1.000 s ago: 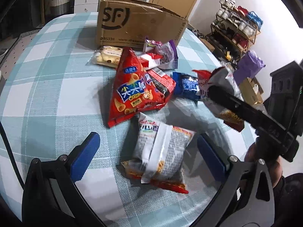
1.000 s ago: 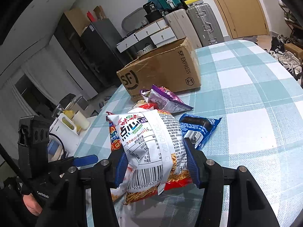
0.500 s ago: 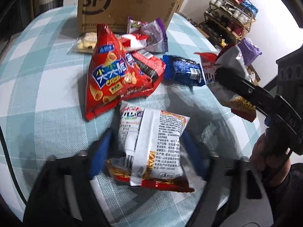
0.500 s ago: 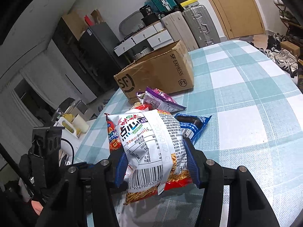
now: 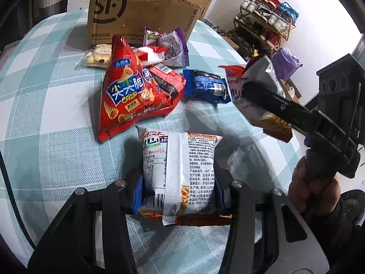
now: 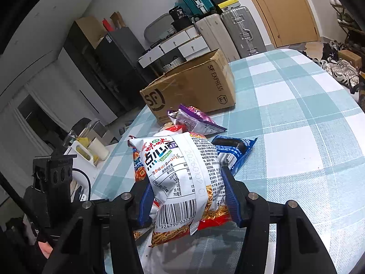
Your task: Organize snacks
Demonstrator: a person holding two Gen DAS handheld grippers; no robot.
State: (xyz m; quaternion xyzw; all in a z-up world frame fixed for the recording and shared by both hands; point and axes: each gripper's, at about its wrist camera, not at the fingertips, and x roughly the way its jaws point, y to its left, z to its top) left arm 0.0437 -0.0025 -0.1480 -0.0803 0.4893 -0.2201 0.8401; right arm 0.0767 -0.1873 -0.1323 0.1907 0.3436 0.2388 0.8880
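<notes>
My left gripper (image 5: 179,194) is shut on a white noodle snack bag (image 5: 180,166) that lies on the checked tablecloth (image 5: 50,118). My right gripper (image 6: 189,201) is shut on a second white noodle snack bag (image 6: 182,178) and holds it above the table; this bag also shows in the left wrist view (image 5: 255,96). A brown SF cardboard box (image 5: 136,16) stands at the far side of the table, also in the right wrist view (image 6: 194,86).
A red triangular crisp bag (image 5: 130,91), a blue cookie pack (image 5: 205,86), a purple pack (image 5: 173,45), a red-black pack (image 5: 166,80) and a pale biscuit pack (image 5: 98,54) lie before the box. A shoe rack (image 5: 267,20) stands beyond the table.
My left gripper has moved forward and shut on the white noodle bag on the table. My right gripper keeps its bag and has barely moved.
</notes>
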